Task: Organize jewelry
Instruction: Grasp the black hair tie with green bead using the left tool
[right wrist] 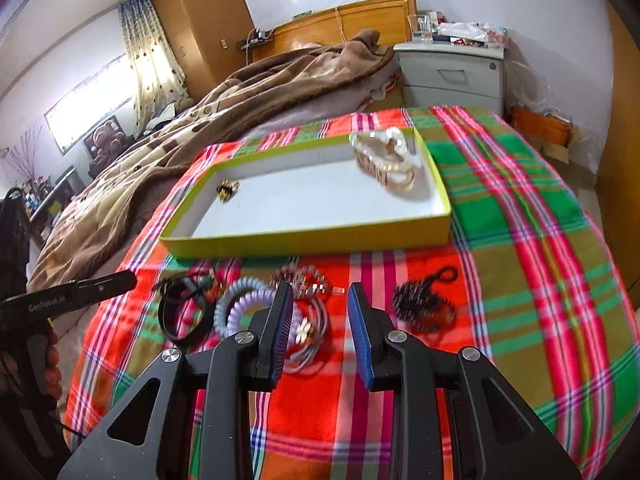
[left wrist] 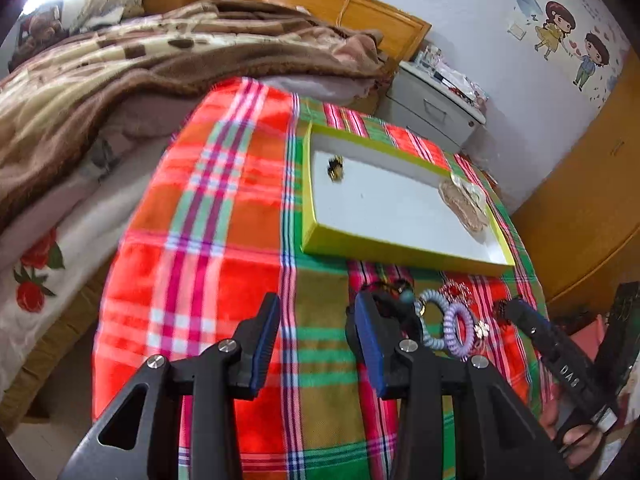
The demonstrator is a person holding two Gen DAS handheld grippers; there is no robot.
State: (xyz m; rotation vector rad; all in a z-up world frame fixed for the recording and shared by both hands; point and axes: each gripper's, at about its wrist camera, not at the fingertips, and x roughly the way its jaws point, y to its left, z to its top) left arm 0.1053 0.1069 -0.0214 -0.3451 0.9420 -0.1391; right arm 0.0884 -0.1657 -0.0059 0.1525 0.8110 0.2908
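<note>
On plaid-covered surface [right wrist: 500, 240]: shallow yellow-green box [right wrist: 304, 236], white inside, long axis running left-right in right wrist view, near wall facing both cameras. Inside box: small black-and-gold clip [right wrist: 227, 191] toward left end, pile of gold and pearly bangles [right wrist: 384, 160] at right end, touching far right corner.

Loose jewelry in row on cloth just in front of box. Left to right in right wrist view: black cord bracelet [right wrist: 180, 316], pale blue coil tie [right wrist: 232, 304] and lilac coil tie [right wrist: 252, 308] overlapping, sparkly rhinestone piece [right wrist: 308, 280], white rings with flower charm [right wrist: 308, 332], dark beaded piece [right wrist: 424, 308] with black loop pointing up-right toward box.

Left gripper [left wrist: 316, 340]: fingers released, spread wide, nothing between, hovering over cloth left of coil ties. Right gripper [right wrist: 320, 332]: fingers released, gap moderate, above white rings and flower charm, pads not pressing on anything. Blue ribbed pads on black fingers, both grippers.

Cloth: fuzzy red, green, pink plaid. Behind: bed with brown patterned blanket [right wrist: 224, 108], wooden headboard [right wrist: 344, 20], white nightstand [right wrist: 452, 68] with clutter on top, wooden wardrobe [right wrist: 200, 20], curtained window, cartoon wall sticker [left wrist: 568, 40].
</note>
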